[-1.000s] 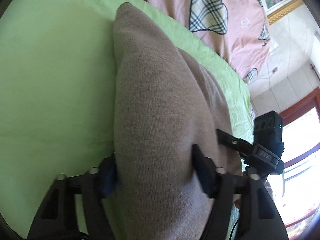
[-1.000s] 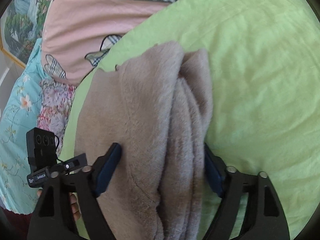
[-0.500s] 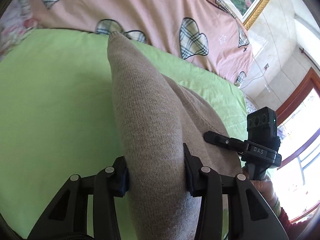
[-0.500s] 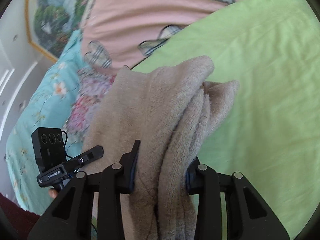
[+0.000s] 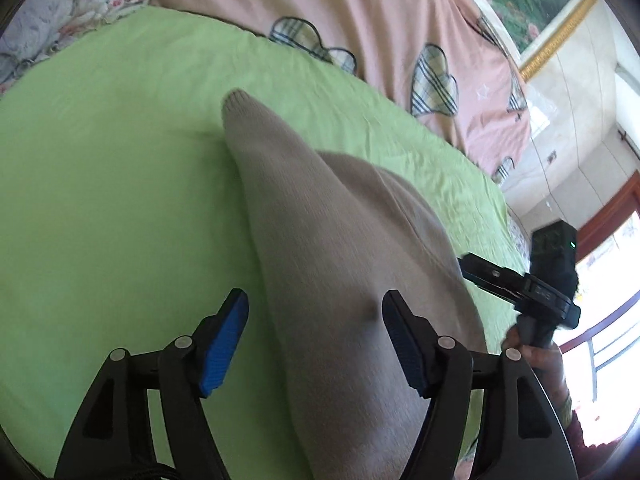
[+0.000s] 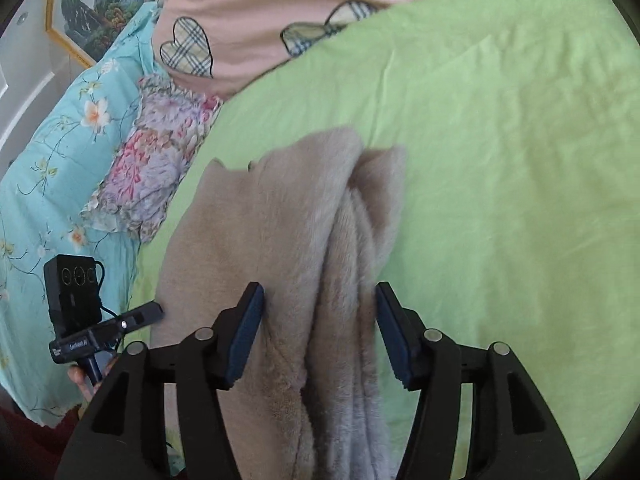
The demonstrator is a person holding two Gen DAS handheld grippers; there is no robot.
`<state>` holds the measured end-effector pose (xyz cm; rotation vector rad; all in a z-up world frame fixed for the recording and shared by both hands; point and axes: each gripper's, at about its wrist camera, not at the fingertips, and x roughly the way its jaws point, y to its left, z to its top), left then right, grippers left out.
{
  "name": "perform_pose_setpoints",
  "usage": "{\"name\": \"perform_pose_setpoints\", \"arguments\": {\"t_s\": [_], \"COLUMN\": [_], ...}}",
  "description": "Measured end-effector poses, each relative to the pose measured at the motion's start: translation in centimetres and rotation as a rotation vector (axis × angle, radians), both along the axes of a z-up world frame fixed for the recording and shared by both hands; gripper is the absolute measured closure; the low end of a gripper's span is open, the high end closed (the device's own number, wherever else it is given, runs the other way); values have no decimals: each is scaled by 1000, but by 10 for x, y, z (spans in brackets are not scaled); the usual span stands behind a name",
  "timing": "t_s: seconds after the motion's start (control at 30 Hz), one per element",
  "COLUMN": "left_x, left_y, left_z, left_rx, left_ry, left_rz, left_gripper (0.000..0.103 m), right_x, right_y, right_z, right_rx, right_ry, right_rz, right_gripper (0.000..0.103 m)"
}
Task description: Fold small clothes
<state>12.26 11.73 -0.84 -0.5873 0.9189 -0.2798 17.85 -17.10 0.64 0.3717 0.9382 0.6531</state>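
Garment: a beige knitted piece (image 5: 340,272) lies on the green sheet (image 5: 100,200), running from 6 o'clock in the left wrist view up to a narrow tip near 11 o'clock; in the right wrist view its fleecy underside (image 6: 288,240) shows, bunched into long ridges.
Left gripper (image 5: 316,340): its jaws have just been opening; the blue pad at 8 o'clock stands clear of the cloth, the pad at 4 o'clock sits against or just beside the knit, so the cloth lies between the jaws and is not pinched.
Right gripper (image 6: 318,328): its jaws have just been opening too; the gathered folds sit between the pads, the left pad touching or nearly touching the pile, the right pad showing a sliver of green beside it. No grip, as I judge it.
Step in hand: likely a release, the cloth laid down after a fold.
Risk, snagging: the left gripper's 4 o'clock pad is close enough to the knit that pulling back may drag the fold open.
Risk, uneven fold: the ridges under the right gripper look twisted; left so, the next fold probably goes lumpy.
Risk, partial regrasp: closing again here could catch only one layer, so the rest sags on lifting.
Surroundings: a pink quilt (image 5: 360,12) lies at 12 o'clock, a floral pillow (image 6: 152,160) at 9 o'clock in the right wrist view, both apart from the garment.
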Motion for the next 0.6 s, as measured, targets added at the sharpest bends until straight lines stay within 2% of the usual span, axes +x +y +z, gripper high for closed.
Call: {"name": "perform_pose_setpoints", "arguments": {"t_s": [0.1,0.2,0.27,0.3,0.37,0.4,0.43,0.5,0.57,0.6], "left_x": [19,31,37,39,44,44,52,73,96,107], "left_y": [15,18,16,15,17,17,18,18,17,18], "left_z": [-2,-12,-18,-19,-17,-18,-19,-24,-27,-29], "left_rx": [-1,-8,-17,-12,-2,1,1,27,70,91], "left_ry": [27,64,90,94,88,88,92,117,131,139], "left_rz": [56,72,74,74,73,72,66,73,84,87], "left_gripper": [33,33,33,33,31,24,21,21,25,35], "right_x": [19,53,69,71,59,53,47,44,50,56], "right_y": [5,17,33,33,23,17,11,6,7,7], "right_z": [13,3,-8,-7,9,17,24,24,10,0], "right_rx": [4,8,-6,9,76,81,74,55,9,8], "right_ry": [-43,-14,38,37,-26,-57,-81,-90,-61,-31], "right_rz": [2,21,37,40,33,23,11,12,15,11], "right_gripper": [45,50,75,92,93,94,94,94,94,94]}}
